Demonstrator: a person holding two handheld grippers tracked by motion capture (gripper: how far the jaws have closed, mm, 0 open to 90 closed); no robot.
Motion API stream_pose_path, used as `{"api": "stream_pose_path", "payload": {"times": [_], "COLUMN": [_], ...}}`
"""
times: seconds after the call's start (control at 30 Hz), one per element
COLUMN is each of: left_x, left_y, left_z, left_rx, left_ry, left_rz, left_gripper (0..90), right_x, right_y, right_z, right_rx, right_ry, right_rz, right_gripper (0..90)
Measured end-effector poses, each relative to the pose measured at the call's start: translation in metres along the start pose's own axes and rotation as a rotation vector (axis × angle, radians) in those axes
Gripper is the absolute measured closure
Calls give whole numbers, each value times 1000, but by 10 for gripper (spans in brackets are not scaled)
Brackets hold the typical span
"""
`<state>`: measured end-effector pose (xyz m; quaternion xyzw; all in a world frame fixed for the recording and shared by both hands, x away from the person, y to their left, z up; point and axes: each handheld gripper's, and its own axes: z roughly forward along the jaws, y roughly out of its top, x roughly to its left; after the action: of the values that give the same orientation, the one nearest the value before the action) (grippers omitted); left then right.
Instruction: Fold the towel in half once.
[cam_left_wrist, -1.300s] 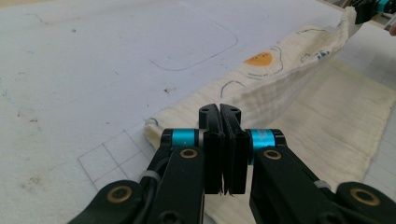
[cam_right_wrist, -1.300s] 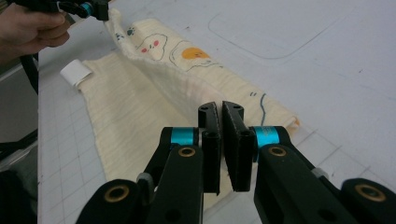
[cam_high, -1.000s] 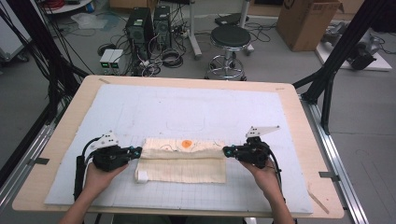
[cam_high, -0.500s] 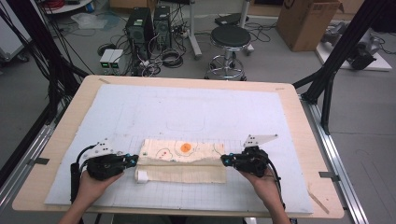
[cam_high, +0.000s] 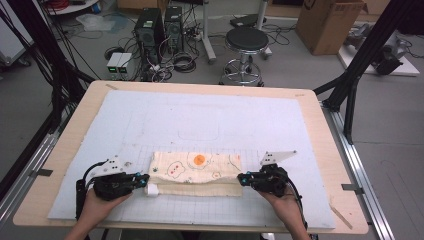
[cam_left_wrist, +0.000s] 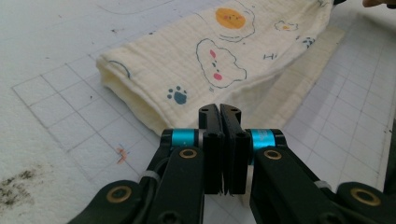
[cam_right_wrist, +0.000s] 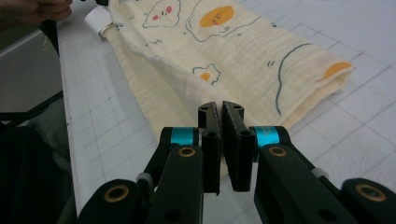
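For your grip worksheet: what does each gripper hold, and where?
Left gripper and right gripper each pinch an end corner of the folded cloth.

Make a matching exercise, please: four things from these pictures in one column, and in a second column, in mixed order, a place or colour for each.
Things:
1. cloth
2. left gripper
3. right gripper
4. stool

Places or colours:
A. on the floor beyond the table
B. shut at the cloth's right end
C. cream, with an orange spot, folded on the white mat
D. shut at the cloth's left end, near a white tag

Pairs: 1-C, 2-D, 3-B, 4-A
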<state>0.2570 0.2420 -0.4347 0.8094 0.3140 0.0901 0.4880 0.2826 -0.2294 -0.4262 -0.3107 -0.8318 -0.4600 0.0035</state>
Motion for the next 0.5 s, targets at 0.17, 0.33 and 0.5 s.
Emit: {"api": "stream_pose_path", "payload": {"times": [0.17, 0.33, 0.5], "left_x": [0, 1, 0], "left_y": [-4, 3, 9], "left_z": [-1, -8, -3], "left_rx": [11, -39, -45], "left_ry": [-15, -57, -56], "left_rz": [-7, -25, -20], "left_gripper": [869, 735, 675], "right_x": [3, 6, 11], "right_y": [-2, -4, -1], "right_z": [1, -3, -15], "right_rx": [12, 13, -54], "right_ry": [10, 36, 74], "right_rz": [-5, -11, -38], "right_gripper": [855, 750, 677]}}
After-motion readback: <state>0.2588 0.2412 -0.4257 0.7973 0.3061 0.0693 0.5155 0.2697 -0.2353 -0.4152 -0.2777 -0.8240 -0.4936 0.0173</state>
